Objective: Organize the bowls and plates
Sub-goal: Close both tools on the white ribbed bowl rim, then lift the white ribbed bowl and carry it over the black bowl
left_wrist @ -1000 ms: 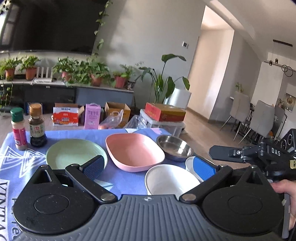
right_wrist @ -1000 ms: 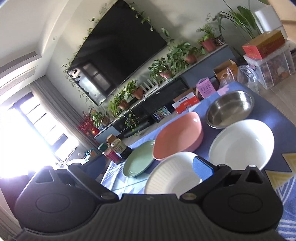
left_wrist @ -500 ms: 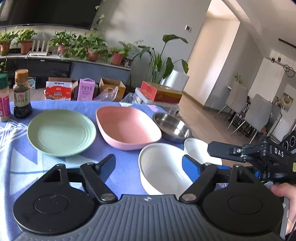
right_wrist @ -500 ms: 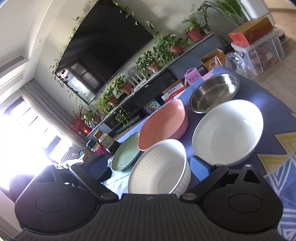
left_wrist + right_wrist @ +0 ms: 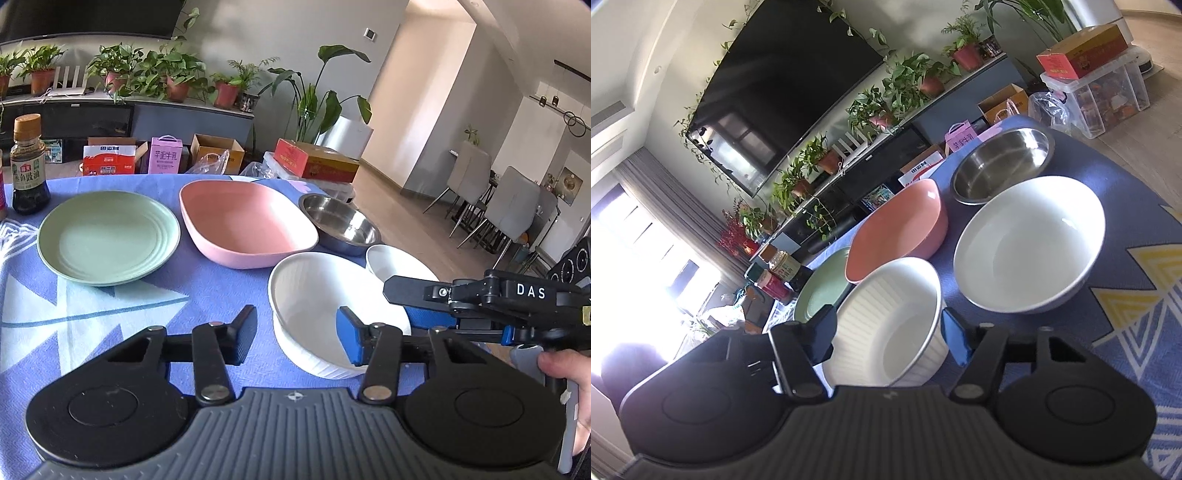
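The right gripper hangs released, its fingers straddling the white ribbed bowl — lined up to clamp its walls. The left gripper, also released, has one finger over the bowl's near rim, perhaps to steady it.

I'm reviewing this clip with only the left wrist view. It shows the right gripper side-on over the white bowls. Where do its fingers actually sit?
Observer: The right gripper is open, with one finger on each side of the ribbed white bowl. I can't tell if they touch it.
Operator: What's the dish behind it? It's mostly hidden for me.
Observer: A smooth white bowl, empty, standing apart from the ribbed one.
Operator: Anything on the cloth beyond that?
Observer: The tablecloth has a yellow triangle pattern there.
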Demonstrator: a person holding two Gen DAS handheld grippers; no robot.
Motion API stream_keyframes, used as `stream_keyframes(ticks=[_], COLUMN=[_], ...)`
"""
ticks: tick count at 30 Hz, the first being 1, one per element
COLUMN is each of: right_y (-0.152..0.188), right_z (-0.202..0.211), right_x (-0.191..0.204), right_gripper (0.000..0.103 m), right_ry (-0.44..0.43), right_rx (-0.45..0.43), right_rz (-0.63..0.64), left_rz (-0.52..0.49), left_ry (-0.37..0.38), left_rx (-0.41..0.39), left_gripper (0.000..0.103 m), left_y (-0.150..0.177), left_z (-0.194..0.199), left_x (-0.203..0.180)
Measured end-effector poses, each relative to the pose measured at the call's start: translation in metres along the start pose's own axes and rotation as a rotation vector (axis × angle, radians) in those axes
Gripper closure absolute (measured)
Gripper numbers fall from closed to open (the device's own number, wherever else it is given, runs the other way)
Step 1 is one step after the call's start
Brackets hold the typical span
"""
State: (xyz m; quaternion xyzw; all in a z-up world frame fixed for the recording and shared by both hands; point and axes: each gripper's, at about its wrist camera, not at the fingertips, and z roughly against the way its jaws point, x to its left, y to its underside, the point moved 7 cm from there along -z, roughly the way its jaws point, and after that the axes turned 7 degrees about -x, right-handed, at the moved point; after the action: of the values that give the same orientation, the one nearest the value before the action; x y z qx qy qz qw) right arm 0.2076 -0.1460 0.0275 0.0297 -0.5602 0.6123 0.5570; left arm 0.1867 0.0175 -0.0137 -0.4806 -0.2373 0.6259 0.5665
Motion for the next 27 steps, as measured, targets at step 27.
stream_keyframes(ticks=[27], right_y=[0.004], right_z=[-0.003], right_x=[-0.005], right_gripper=[0.039], right_ry=[0.026], right_rx=[-0.002], right_rz=[0.01], left_rz=[-0.025], left_ry=[-0.018], left_rx=[-0.004], left_gripper=[0.08], left_y=[0.003], left_z=[-0.006], left_x=[0.002])
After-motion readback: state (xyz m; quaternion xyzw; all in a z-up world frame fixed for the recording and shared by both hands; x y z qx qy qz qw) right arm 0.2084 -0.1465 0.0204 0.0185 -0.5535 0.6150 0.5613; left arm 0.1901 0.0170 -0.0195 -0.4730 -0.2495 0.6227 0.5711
